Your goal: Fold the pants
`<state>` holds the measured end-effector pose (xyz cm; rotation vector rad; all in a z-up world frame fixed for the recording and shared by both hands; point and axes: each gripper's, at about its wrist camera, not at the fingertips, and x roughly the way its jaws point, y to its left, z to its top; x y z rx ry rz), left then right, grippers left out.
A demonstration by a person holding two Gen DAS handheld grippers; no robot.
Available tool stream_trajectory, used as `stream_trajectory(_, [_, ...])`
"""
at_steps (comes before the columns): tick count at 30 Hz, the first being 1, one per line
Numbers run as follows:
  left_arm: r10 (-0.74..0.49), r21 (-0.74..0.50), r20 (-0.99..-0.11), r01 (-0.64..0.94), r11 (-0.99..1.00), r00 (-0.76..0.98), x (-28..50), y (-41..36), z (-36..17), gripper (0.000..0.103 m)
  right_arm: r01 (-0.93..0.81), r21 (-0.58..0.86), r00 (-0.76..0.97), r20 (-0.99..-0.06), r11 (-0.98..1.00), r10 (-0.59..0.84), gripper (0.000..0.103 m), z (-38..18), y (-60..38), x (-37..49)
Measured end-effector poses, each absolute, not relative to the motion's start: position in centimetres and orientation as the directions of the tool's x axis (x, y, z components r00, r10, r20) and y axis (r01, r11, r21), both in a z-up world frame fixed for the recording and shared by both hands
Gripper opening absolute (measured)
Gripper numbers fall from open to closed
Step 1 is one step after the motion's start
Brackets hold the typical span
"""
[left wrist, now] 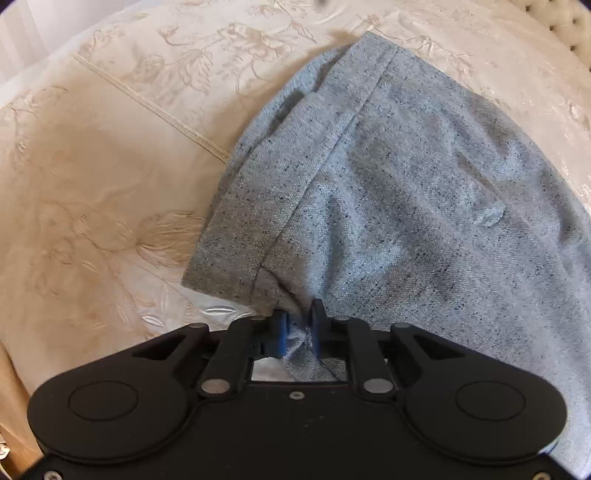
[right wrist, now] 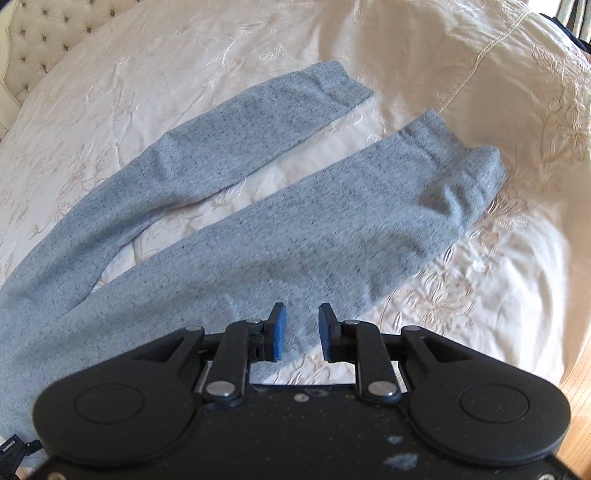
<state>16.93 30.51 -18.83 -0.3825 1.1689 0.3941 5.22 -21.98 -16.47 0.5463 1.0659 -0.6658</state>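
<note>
Grey speckled pants (left wrist: 406, 192) lie on a cream embroidered bedspread (left wrist: 92, 184). In the left wrist view I see the waist end, with the waistband (left wrist: 236, 221) at the left. My left gripper (left wrist: 299, 328) is shut on a bunch of the pants fabric at the near edge. In the right wrist view both legs (right wrist: 295, 221) stretch away from me, spread apart, cuffs (right wrist: 461, 155) at the far end. My right gripper (right wrist: 302, 330) is open, its blue pads (right wrist: 279, 332) just above the near edge of the right leg, holding nothing.
A tufted cream headboard (right wrist: 37, 33) stands at the far left of the right wrist view. The bed's edge and a wooden floor (right wrist: 576, 387) show at the right. A seam line (left wrist: 155, 110) runs across the bedspread.
</note>
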Motion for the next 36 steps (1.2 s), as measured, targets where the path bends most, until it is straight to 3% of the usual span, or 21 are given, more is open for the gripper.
stream_trajectory(5, [0.224,0.030,-0.918,-0.508,0.861,0.326,15.4,30.7,-17.3,0.019,0.677,0.075,0.322,-0.925,0.732,-0.203,0.021,-17.0,-20.1,6.1])
stream_trajectory(10, [0.244,0.129,-0.926,-0.368,0.921,0.287,16.3,30.2,-17.6,0.026,0.588,0.086,0.352,-0.922,0.804,-0.159,0.021,-17.2,-19.3,8.4])
stream_trajectory(13, [0.412,0.236,-0.865,-0.491,0.839,0.288,14.4,29.2,-14.3,0.026,0.514,0.081,0.366,-0.921,0.854,-0.133,0.021,-17.7,-18.7,10.7])
stream_trajectory(15, [0.479,0.239,-0.821,-0.574,0.783,0.311,13.0,28.3,-11.9,0.018,0.467,0.104,0.389,-0.916,0.878,-0.099,0.022,-18.1,-18.3,12.4])
stream_trajectory(18, [0.394,0.162,-0.834,-0.512,0.844,0.386,13.9,24.9,-11.0,0.020,0.390,0.153,0.397,-0.918,0.908,-0.016,0.023,-19.2,-17.5,14.8])
stream_trajectory(21, [0.181,0.029,-0.894,-0.351,0.936,0.409,17.2,19.8,-12.8,0.031,0.323,0.176,0.379,-0.924,0.930,0.043,0.023,-20.8,-16.7,16.6])
stream_trajectory(24, [0.043,-0.038,-0.921,-0.200,0.979,0.386,19.8,15.1,-15.7,0.033,0.251,0.175,0.355,-0.932,0.952,0.078,0.022,-22.1,-16.5,17.7])
stream_trajectory(26, [0.048,-0.001,-0.947,-0.153,0.988,0.317,21.2,13.8,-18.2,0.033,0.213,0.137,0.346,-0.937,0.967,0.057,0.022,-22.7,-17.3,17.6])
stream_trajectory(29, [0.164,0.152,-0.972,-0.084,0.985,0.168,23.1,13.8,-22.3,0.034,0.220,0.067,0.334,-0.942,0.973,-0.011,0.021,-23.2,-20.6,16.3])
stream_trajectory(33, [0.183,0.177,-0.966,-0.052,0.983,0.183,25.5,14.6,-19.2,0.030,0.346,-0.078,0.256,-0.951,0.935,-0.174,0.018,-23.1,-27.1,14.3])
stream_trajectory(36, [0.109,0.104,-0.951,-0.032,0.994,0.291,28.0,14.2,-15.4,0.030,0.427,-0.094,0.260,-0.940,0.899,-0.221,0.022,-20.8,-30.6,14.4])
